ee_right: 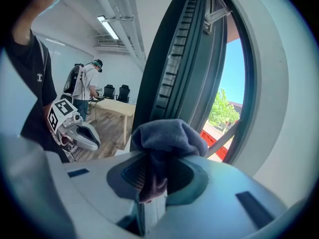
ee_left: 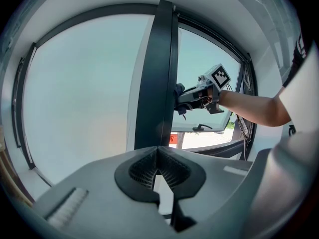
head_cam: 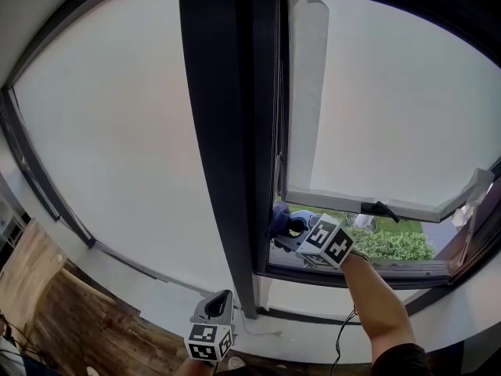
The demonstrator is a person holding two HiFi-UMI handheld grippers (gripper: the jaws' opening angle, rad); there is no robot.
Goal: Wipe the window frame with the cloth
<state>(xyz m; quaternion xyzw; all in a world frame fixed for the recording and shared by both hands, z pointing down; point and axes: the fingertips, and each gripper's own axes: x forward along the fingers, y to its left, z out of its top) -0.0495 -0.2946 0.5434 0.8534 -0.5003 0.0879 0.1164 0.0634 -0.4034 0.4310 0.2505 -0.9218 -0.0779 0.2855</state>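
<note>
Forearm (head_cam: 381,298) outstretched, cloth (ee_right: 167,136) in right claw (ee_right: 157,169).

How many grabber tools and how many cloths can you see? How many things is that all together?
Grippers: 2, the left gripper and the right gripper
Cloths: 1, the grey cloth pinched in the right gripper's fingers
Total: 3
</note>
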